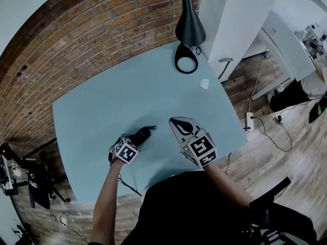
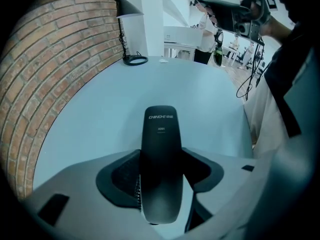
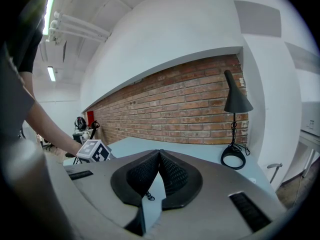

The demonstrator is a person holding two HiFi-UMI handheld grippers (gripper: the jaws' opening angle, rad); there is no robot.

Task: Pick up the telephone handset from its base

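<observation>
While the right gripper [image 3: 159, 154] is closed, the left gripper [image 2: 160, 171] clamps the handset [image 2: 161, 129] between its jaws.

Over the table [image 1: 97, 103], the left gripper [image 1: 139, 138] sits at 7 o'clock with the telephone handset [image 1: 147, 132] between its jaws; the right gripper [image 1: 177, 123] is just beside it at 4 o'clock. A lamp [image 1: 186, 63] stands at 1 o'clock by the far edge, with a small object [image 1: 204, 83] near it at 2 o'clock.
</observation>
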